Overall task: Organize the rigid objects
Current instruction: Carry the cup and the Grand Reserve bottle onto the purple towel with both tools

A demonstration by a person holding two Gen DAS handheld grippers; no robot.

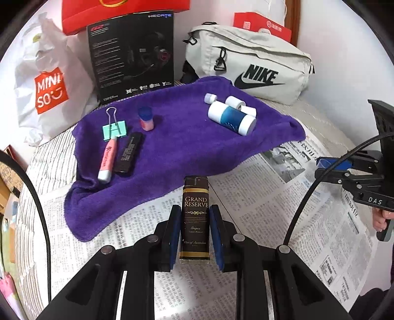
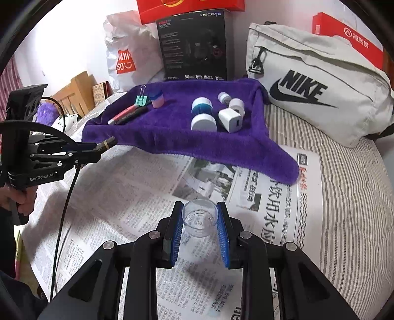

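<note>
Gripping a dark lighter (image 1: 195, 219) between its blue pads, the left gripper (image 1: 195, 236) held it upright just above the newspaper (image 1: 258, 209), close to the near edge of the purple towel (image 1: 177, 137). The right gripper (image 2: 200, 229) was closed around a small clear plastic cup (image 2: 200, 217), also over the newspaper (image 2: 138, 197), a little short of the towel (image 2: 172, 133).

On the towel's left side lay a pink marker (image 1: 107, 160) and a black stick (image 1: 128, 155) side by side, with a mint binder clip (image 1: 113, 128) touching the marker's far end and a small pink jar with a blue lid (image 1: 146, 118) just beyond. On the right side, grouped together, were a blue and white tube (image 1: 231, 118) lying on its side, a white charger plug (image 2: 230, 120), and two small white rolls (image 2: 230, 101).

Behind the towel stood a black box (image 1: 133, 54), a white shopping bag (image 1: 46, 81), a grey waist bag (image 1: 248, 66) and red boxes (image 1: 123, 12).
</note>
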